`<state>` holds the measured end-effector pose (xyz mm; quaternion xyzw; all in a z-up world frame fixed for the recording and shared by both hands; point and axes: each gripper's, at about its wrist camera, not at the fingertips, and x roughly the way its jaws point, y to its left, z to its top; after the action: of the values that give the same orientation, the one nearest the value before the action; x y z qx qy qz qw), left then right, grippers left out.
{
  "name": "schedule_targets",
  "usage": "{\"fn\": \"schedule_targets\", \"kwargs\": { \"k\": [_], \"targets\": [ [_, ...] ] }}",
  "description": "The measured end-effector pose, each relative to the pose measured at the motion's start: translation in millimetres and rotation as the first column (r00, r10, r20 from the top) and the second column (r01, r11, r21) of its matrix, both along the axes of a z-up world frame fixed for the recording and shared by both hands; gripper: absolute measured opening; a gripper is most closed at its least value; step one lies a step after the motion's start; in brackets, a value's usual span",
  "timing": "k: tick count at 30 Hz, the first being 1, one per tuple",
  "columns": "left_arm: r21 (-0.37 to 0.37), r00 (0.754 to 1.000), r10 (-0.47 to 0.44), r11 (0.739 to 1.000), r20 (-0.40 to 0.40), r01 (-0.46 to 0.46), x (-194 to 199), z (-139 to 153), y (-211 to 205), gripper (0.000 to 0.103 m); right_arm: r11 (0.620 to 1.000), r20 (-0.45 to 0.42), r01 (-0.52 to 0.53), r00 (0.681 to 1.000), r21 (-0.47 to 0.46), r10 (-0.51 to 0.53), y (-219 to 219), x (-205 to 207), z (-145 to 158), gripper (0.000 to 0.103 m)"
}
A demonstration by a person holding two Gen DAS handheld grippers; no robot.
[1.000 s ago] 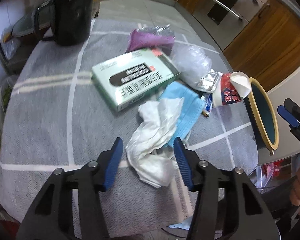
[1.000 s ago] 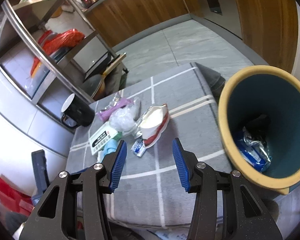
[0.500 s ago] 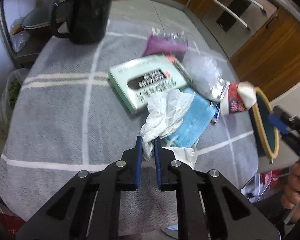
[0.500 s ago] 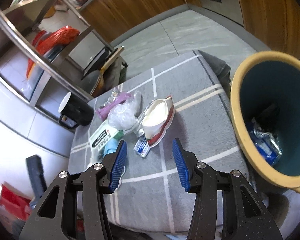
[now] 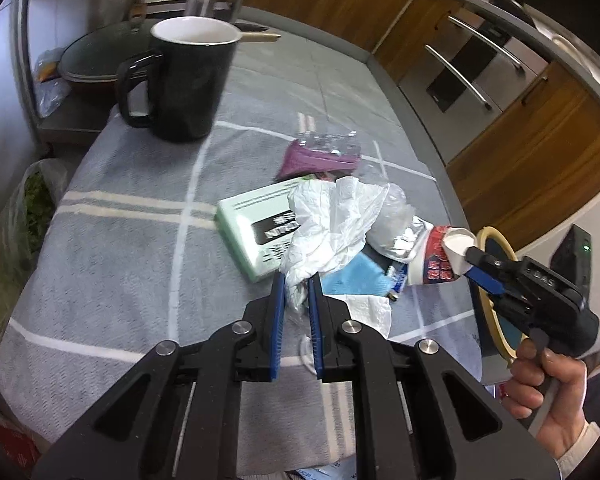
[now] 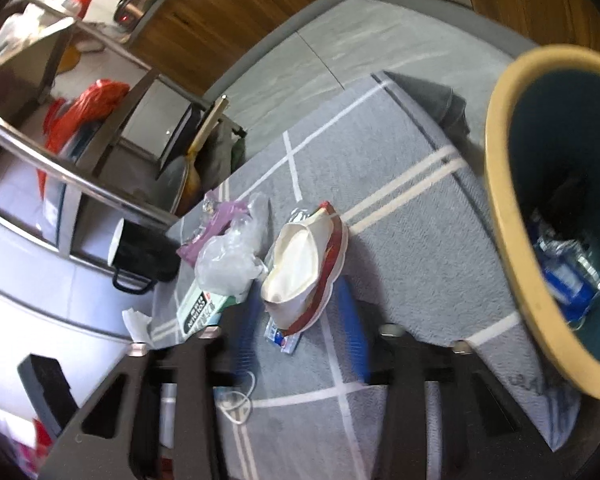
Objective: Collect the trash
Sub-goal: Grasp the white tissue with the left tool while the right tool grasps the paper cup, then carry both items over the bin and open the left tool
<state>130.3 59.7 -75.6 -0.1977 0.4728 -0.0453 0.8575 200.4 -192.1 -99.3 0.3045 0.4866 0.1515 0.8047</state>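
tissue [image 5: 332,220]: crinkled white paper, pinched between the fingers | tablecloth [image 5: 112,248]: matt grey woven cloth under them | mug [image 5: 188,80]: glossy black glaze, beyond them | box [image 5: 252,236]: smooth printed card | bin [image 6: 540,216]: smooth plastic, right of the fingers

Right gripper [image 6: 300,320] motion-blurred, jaws closing around the crushed cup [image 6: 300,264]; bin [image 6: 512,216] cropped at frame edge; box [image 5: 256,228] partly covered by tissue [image 5: 332,224].
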Motion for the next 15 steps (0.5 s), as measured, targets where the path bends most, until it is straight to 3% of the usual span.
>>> {"fn": "schedule_targets", "kwargs": {
  "k": [1, 8, 15],
  "targets": [
    [0.0, 1.0, -0.006, 1.0, 0.002, 0.006, 0, 0, -1, 0.011, 1.0, 0.0, 0.003, 1.0, 0.014, -0.003, -1, 0, -1, 0.027],
    [-0.012, 0.999, -0.032, 0.999, 0.018, 0.033, 6, 2, -14, 0.011, 1.0, 0.012, 0.01, 1.0, 0.022, -0.011, -8, -9, 5, 0.015],
    [-0.018, 0.997, -0.062, 0.998, 0.042, 0.063, 10, 10, -29, 0.011, 1.0, 0.043, -0.003, 0.999, -0.019, 0.004, -18, -27, 20, 0.014]
  ]
}}
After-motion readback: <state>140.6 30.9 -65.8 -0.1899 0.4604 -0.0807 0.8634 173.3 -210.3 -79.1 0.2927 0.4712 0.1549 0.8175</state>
